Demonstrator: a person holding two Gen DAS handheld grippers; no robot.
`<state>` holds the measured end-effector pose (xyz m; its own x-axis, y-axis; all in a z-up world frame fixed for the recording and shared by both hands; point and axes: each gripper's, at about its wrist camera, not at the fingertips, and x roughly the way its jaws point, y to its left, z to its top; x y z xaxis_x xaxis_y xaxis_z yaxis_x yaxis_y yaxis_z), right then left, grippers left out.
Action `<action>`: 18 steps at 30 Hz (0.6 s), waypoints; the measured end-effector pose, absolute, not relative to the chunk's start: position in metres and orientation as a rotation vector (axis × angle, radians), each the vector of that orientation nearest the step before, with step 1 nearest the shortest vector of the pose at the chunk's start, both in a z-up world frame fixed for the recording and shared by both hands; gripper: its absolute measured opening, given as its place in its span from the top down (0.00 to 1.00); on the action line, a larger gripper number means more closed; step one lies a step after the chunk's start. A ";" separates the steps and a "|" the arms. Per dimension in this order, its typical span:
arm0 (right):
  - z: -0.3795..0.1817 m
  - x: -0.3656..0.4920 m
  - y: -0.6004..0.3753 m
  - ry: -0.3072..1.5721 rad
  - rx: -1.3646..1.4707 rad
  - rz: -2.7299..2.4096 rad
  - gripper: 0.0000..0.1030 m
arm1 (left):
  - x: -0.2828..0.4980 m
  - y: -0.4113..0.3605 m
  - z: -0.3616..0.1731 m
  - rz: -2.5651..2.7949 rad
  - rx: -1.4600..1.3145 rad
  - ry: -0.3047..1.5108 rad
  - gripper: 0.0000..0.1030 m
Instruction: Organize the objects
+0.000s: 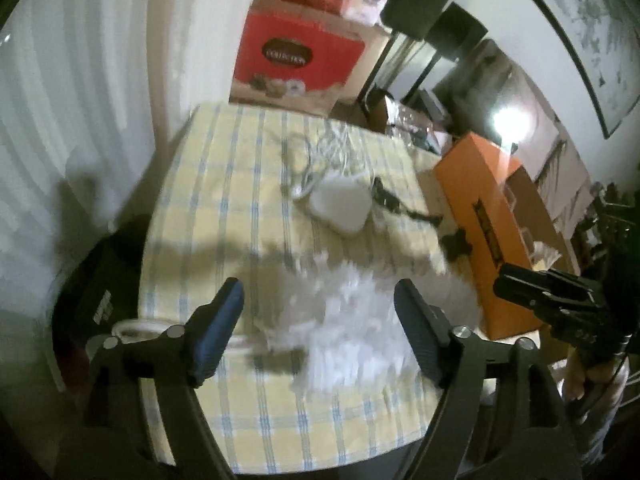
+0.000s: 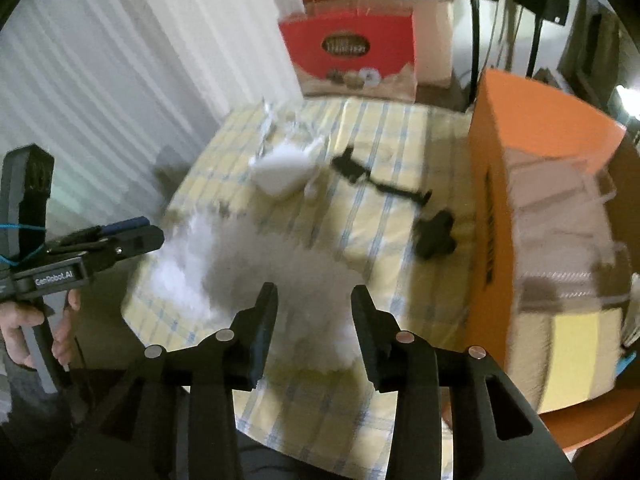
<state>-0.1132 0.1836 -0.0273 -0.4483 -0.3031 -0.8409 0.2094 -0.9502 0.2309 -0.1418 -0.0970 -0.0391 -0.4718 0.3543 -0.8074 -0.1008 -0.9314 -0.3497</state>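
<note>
Fluffy white thing: blurred, lying on your checked tablecloth, lower centre of frame.
Left gripper: jaws wide apart, gripping nothing.
Right gripper: jaws part-open, nothing clamped.
Orange box: right edge.

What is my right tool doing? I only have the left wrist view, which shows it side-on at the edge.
Observer: The right tool is open. Its fingers stand apart with nothing pinched, and the fluffy white thing lies on the tablecloth below them.
Operator: What's inside the orange box?
Observer: The orange box is open on top and holds what look like clear plastic trays, though they are blurred.
Operator: Anything on my left tool's body?
Observer: A blue cord is tied around the body behind the left tool.
</note>
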 end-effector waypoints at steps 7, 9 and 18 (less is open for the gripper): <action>-0.006 -0.140 0.191 -0.165 1.387 -2.507 0.62 | -0.176 -0.068 -0.040 2.442 -1.424 -0.264 0.24; -0.006 -0.150 0.191 -0.165 1.390 -2.512 0.62 | -0.187 -0.058 -0.044 2.438 -1.439 -0.230 0.24; -0.028 -0.200 0.192 -0.167 1.473 -2.517 0.62 | -0.221 -0.048 -0.059 2.442 -1.493 -0.251 0.24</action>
<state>-0.1997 0.1917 -0.0280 -0.4732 -0.2457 -0.8460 0.1314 -0.9693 0.2080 -0.2206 -0.0476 -0.0585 -0.4339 0.3146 -0.8442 -0.1360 -0.9492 -0.2839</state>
